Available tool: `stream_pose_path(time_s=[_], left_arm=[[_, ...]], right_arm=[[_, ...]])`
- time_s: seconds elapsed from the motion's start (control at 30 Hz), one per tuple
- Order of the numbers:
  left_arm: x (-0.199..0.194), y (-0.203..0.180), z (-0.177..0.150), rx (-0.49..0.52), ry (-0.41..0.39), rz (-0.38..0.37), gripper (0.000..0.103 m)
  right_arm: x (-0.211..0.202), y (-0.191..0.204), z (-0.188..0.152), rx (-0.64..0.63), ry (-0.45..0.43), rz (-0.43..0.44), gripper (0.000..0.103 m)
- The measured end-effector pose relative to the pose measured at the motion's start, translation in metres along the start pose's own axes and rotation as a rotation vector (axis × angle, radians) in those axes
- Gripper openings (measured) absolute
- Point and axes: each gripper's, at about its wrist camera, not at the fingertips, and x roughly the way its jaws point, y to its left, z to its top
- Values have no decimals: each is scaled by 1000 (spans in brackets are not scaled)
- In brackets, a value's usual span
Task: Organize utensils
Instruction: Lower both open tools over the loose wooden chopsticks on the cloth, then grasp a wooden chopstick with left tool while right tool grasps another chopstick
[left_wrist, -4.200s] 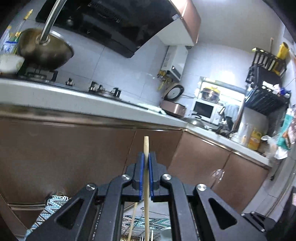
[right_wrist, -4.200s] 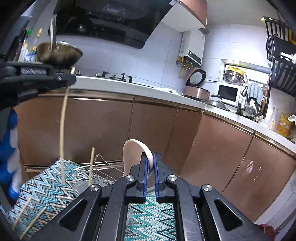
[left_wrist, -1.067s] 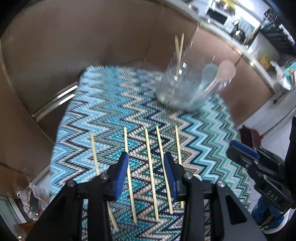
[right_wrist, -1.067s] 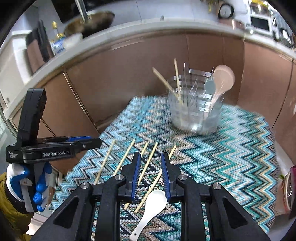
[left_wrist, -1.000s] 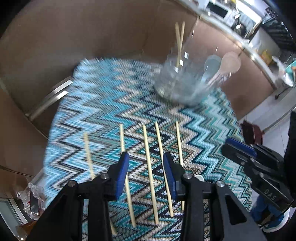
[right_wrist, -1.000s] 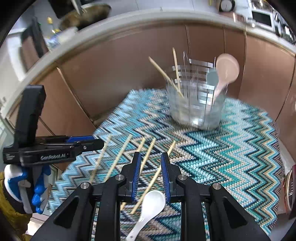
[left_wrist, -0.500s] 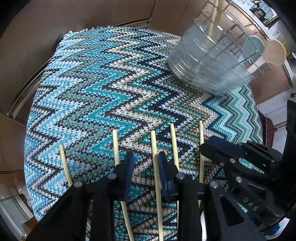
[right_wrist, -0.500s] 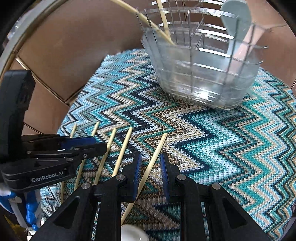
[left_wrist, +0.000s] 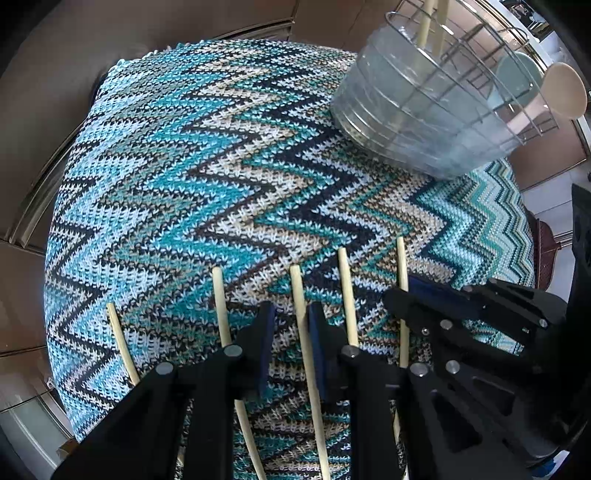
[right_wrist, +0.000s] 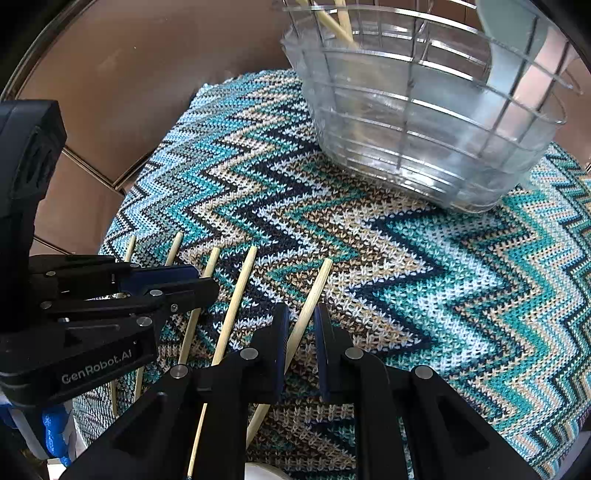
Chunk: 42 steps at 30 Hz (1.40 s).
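1. Five chopsticks lie side by side on the zigzag knit cloth (left_wrist: 207, 177) covering the bench, in the lower half of both frames.
2. Low over the cloth, the left gripper (left_wrist: 290, 314) has its fingers apart with the middle chopstick (left_wrist: 301, 306) running up between them; neither blue pad visibly touches it.
3. At the lower centre of the right wrist view, the right gripper (right_wrist: 299, 314) also has its fingers apart, straddling the rightmost chopstick (right_wrist: 314, 291), which slants up and right past the fingertips.
4. Upper right in each frame stands a clear utensil holder (right_wrist: 424, 122) on the cloth, well apart from both grippers.
5. Inside the holder, two chopsticks (left_wrist: 424, 22) lean at the left side, with a pale blue spoon (left_wrist: 517, 77) and a cream spoon (left_wrist: 565, 88) at the right.
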Motion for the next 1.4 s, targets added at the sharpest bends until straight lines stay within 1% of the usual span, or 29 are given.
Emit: stream_pose_path(time_s=[0.1,0.2,0.5,0.73,0.87,0.93,1.0,1.1,1.2,1.3,1.4], left_arm=[[6,-8,4,-9,0,16,10],[7,-10,8,-24,-2,21,8],[5,-13,8,-30,-14,22,6],[-7,-8,-1,-47,-60,3,5],[-24,-10,-8,-36,-115,-1,5],[-34,-12,-12,-32,-151,-10,5],[-43,-13,-17,-31,-182,-3,5],[-59,-12,-24,-35,-242,-28,5],[-79,-13,-35,-38,-321,-55,5],[-99,-19,-47,-23,-399,-53,5],[-116,-26,-59,-12,-456,-51,5]], right_arm=[[0,1,0,5,0,1,14],[2,2,1,14,-3,4,14],[-3,-5,-3,60,-23,41,10],[-16,-7,-10,74,-65,85,9],[-29,-2,-14,52,-116,104,9],[-40,1,-18,30,-147,104,9],[-51,4,-23,12,-178,100,9],[-67,9,-30,-14,-232,105,8],[-86,13,-42,-28,-296,115,8],[-102,20,-53,-46,-347,107,8],[-122,28,-65,-55,-408,114,7]])
